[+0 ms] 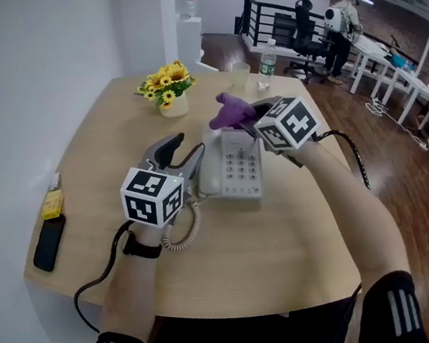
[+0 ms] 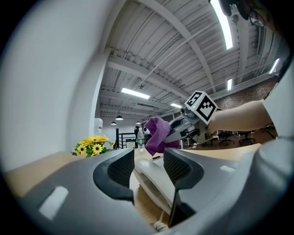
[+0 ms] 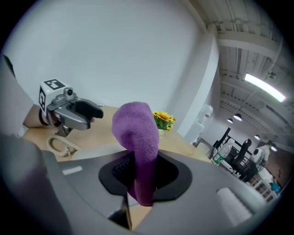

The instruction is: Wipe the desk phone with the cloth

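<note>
Jaws of R gripper (image 3: 143, 173) tight round cloth (image 3: 136, 131)

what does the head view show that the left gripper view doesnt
Only the head view: the desk phone keypad from above, plus a black device and a yellow item at the table edge. Only the left gripper view: a look along the left gripper, its jaws standing apart with the phone's white side seen through the gap, and the ceiling lights. Both: the purple cloth pinched in the right gripper, and the sunflowers.
</note>
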`<state>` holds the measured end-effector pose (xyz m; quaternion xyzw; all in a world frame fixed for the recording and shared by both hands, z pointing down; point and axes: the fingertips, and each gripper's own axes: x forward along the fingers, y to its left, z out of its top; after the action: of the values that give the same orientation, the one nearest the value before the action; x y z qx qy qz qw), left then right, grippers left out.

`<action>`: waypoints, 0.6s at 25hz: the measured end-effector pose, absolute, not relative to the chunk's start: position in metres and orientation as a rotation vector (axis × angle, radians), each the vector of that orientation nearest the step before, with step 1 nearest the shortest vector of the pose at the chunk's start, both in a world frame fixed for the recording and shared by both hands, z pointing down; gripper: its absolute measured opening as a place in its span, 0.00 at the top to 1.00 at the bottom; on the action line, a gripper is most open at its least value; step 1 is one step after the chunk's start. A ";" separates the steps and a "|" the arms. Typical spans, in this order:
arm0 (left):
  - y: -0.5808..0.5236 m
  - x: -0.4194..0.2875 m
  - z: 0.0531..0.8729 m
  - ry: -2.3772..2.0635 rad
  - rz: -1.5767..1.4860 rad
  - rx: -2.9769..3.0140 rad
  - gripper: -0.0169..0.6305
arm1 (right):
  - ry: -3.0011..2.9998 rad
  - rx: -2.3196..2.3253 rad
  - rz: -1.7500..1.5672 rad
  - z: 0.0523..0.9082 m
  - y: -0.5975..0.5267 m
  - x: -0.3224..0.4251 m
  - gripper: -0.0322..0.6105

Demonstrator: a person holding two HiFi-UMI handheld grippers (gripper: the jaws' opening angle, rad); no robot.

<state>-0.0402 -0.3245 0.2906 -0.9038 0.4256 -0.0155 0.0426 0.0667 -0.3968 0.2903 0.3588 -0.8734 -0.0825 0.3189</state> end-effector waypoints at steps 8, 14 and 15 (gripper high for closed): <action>-0.328 -0.052 0.287 1.348 -0.014 -2.753 0.68 | -2.180 0.873 -0.182 0.311 -0.434 0.015 0.83; -0.331 -0.055 0.285 1.360 0.003 -2.753 0.68 | -2.163 0.734 -0.159 0.342 -0.409 0.001 0.84; -0.330 -0.055 0.285 1.360 0.003 -2.752 0.68 | -2.168 0.715 -0.178 0.343 -0.401 -0.001 0.84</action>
<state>-0.0554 -0.3305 0.2849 -0.8960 0.4426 0.0009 0.0359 -0.0007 -0.4008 0.3432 0.2843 -0.8622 -0.0708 0.4133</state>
